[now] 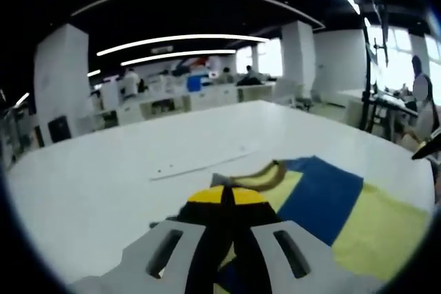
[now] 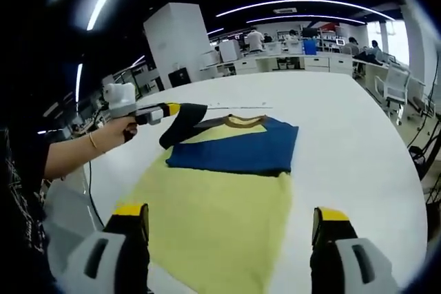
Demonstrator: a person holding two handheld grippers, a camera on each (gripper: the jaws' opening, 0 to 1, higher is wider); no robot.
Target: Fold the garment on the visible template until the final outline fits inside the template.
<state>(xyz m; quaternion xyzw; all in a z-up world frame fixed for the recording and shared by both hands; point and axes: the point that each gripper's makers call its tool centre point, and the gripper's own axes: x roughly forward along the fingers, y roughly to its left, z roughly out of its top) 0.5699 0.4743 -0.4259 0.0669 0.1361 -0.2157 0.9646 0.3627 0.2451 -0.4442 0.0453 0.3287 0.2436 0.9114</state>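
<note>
1. Nearest the lens in the right gripper view, the right tool point(image 2: 227, 228) stands spread wide and empty above the yellow hem of the garment point(image 2: 220, 204), which lies flat on the white table point(image 2: 351, 149).
2. Left tool point(image 1: 231, 201) is clenched on a dark sleeve point(image 2: 180, 123) of the garment, lifted beside the collar.
3. Judging by this, a sleeve fold is in hand; the blue band already lies folded across the chest.
4. Next, the sleeve likely needs laying inward. I cannot make out the template outline.
</note>
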